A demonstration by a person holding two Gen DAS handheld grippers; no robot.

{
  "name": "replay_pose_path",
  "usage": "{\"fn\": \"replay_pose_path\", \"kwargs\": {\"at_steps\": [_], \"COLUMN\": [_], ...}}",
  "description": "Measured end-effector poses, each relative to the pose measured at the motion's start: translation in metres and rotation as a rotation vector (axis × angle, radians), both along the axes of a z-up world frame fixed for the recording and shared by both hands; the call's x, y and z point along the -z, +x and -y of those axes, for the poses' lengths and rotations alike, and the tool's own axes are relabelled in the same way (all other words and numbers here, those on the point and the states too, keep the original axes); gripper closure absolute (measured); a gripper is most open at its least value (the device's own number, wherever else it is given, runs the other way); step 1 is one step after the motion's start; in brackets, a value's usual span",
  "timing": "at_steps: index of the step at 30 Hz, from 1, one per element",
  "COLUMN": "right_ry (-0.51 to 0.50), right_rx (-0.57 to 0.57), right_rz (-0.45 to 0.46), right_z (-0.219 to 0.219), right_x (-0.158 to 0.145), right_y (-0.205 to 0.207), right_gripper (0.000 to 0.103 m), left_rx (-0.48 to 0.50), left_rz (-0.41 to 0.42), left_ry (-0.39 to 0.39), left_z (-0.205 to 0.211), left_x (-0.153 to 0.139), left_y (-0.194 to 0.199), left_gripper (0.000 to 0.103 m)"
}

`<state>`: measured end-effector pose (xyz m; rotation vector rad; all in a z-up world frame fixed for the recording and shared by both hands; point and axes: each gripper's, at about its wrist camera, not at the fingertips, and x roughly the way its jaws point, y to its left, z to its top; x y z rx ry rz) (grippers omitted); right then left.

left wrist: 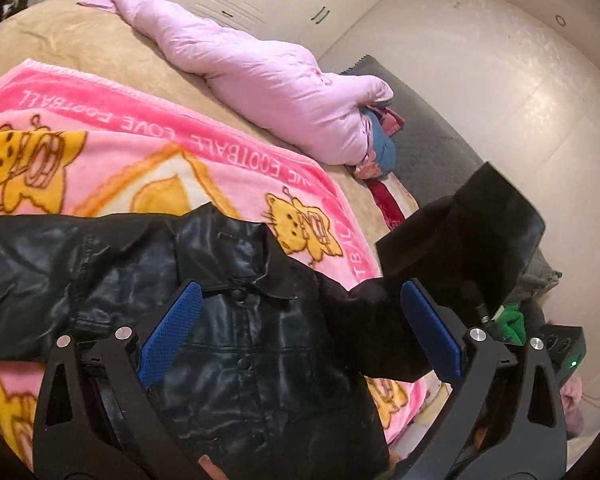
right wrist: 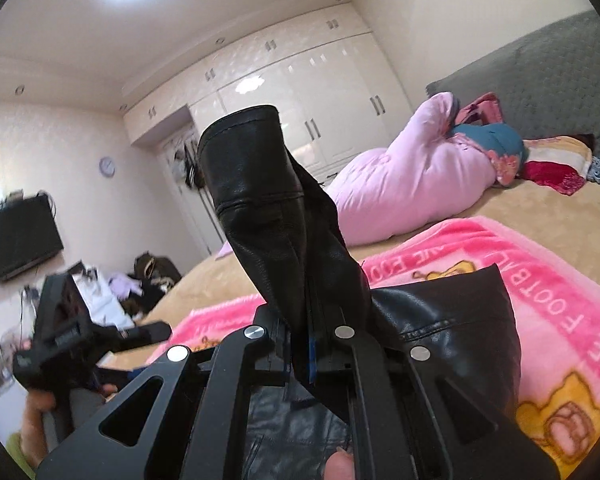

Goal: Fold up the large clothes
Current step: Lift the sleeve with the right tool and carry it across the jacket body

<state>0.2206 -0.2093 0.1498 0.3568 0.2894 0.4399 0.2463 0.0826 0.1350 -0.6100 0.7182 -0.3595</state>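
The left gripper [left wrist: 300, 312] hovers with its blue-padded fingers [left wrist: 172, 328] spread wide, nothing between them. The right gripper [right wrist: 312, 340] points up and away, its jaws pressed tight together on black leather. A fingertip shows at each view's near edge.

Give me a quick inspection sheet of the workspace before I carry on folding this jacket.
Surface: bed with tan cover, pink cartoon blanket spread on it.
Job's things: black leather jacket lies front-up on the blanket; its sleeve is lifted upright.
Clutter: rolled lilac quilt and pillows toward the headboard; heap of clothes beyond the bed.
Grippers: left claw open over the jacket front, holding nothing; right claw shut on the sleeve.
Cables: nothing seen on the bed.
Surroundings: white wardrobe, wall television, wall clock, ceiling lamp on.
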Motion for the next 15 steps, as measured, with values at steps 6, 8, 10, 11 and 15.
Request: {"fn": "replay_pose_path", "kwargs": {"at_steps": [6, 8, 10, 11, 15], "right_ry": [-0.031, -0.052, -0.071, -0.079, -0.123], "right_rx": [-0.031, -0.049, -0.067, -0.079, -0.109], "right_rz": [-0.053, -0.068, -0.089, -0.105, -0.141], "right_z": [-0.031, -0.044, -0.054, -0.063, -0.085], "right_x": [0.019, 0.027, 0.035, 0.041, 0.062], "right_y": [0.003, 0.003, 0.004, 0.004, 0.003], "right_gripper": [0.098, 0.098, 0.098, 0.098, 0.098], "left_rx": [-0.007, -0.003, -0.015, -0.023, -0.036], "left_rz": [-0.014, -0.019, -0.03, -0.031, -0.043], "left_ry": [-0.053, -0.092, -0.078, -0.072, -0.104], "left_z": [-0.025, -0.033, -0.04, -0.043, -0.059], "left_x": [0.008, 0.013, 0.018, 0.018, 0.029], "left_y": [-0.009, -0.013, -0.016, -0.018, -0.024], "left_gripper": [0.01, 0.01, 0.01, 0.01, 0.01]}}
